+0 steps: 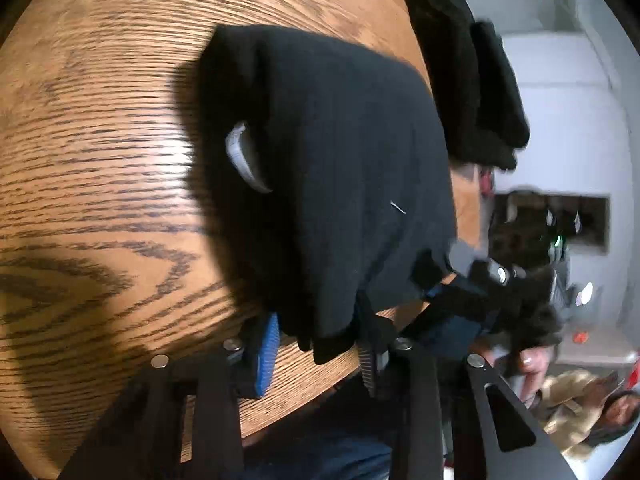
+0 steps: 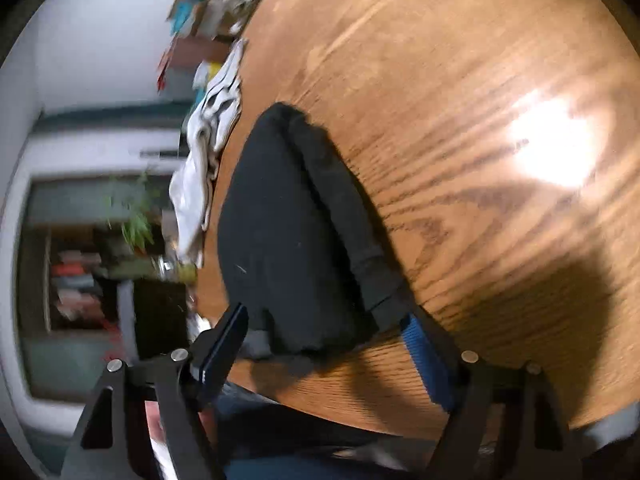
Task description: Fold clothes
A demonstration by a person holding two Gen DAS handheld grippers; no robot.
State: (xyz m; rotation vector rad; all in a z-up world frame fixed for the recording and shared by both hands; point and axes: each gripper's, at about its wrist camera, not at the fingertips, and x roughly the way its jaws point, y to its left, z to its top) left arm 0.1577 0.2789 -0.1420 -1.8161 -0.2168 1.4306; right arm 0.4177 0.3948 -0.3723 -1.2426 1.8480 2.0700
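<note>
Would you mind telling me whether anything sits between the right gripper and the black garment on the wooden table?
Nothing visible does. The right gripper stands open with the near edge of the black garment already between its fingers, on the wooden table. The white cloth lies beyond the garment, out of the way.

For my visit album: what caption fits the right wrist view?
Open right tongs straddle a folded black garment on a round oak-grain table.

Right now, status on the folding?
Left tongs: black garment edge between the pads. Right tongs open. White cloth lies beyond, at table edge.
</note>
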